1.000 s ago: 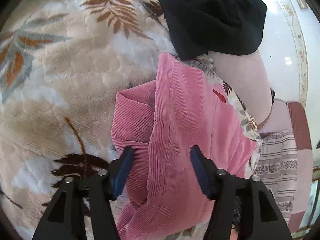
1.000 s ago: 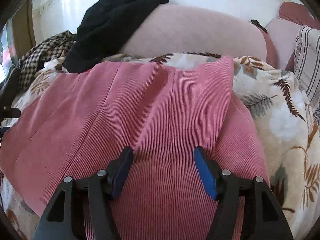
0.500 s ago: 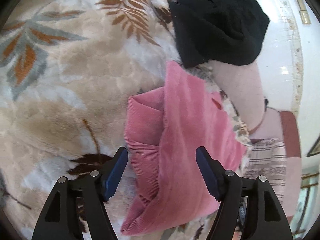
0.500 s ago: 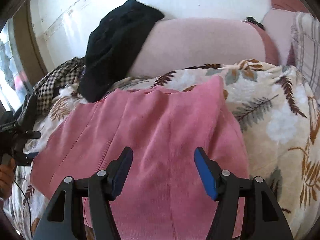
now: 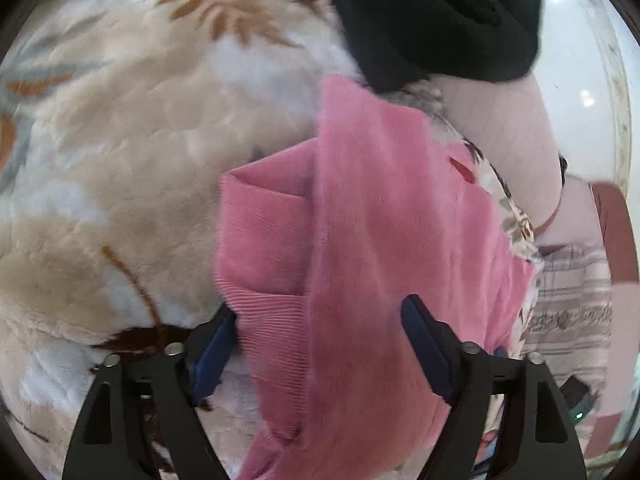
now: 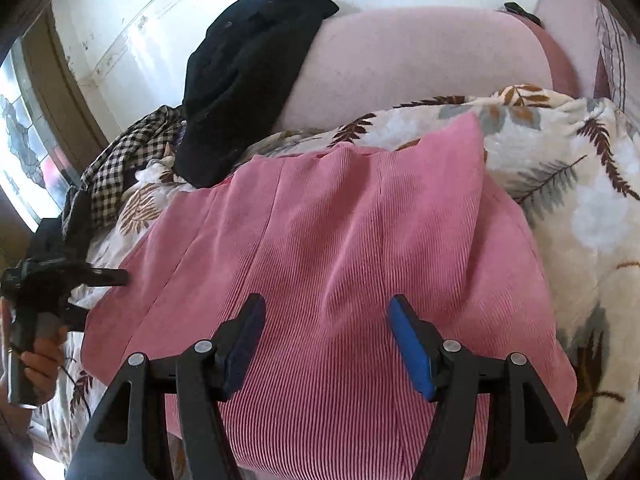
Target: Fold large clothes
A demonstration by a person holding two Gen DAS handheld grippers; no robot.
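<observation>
A pink corduroy garment (image 5: pixel 384 216) lies folded on a plush leaf-print blanket (image 5: pixel 132 152). My left gripper (image 5: pixel 320 316) hangs over its near end, jaws wide and still opening. The cloth lies between and beneath the blue pads, which do not press on it. In the right wrist view the same pink garment (image 6: pixel 344 240) spreads across the blanket (image 6: pixel 584 184). My right gripper (image 6: pixel 324 316) stands open just above it, nothing pinched. The left gripper (image 6: pixel 60 280) shows at the left edge, held in a hand.
A black garment (image 5: pixel 436 16) lies over a pale pink sofa arm (image 5: pixel 504 136). A checked cloth (image 6: pixel 128 160) is heaped to the left of the black garment (image 6: pixel 248 76). A striped cushion (image 5: pixel 572 300) sits at the right. A window (image 6: pixel 20 152) is at far left.
The left gripper's jaws have spread wider and it has drawn nearer over the garment's near end. The right gripper has tilted a little; its jaws are unchanged.
</observation>
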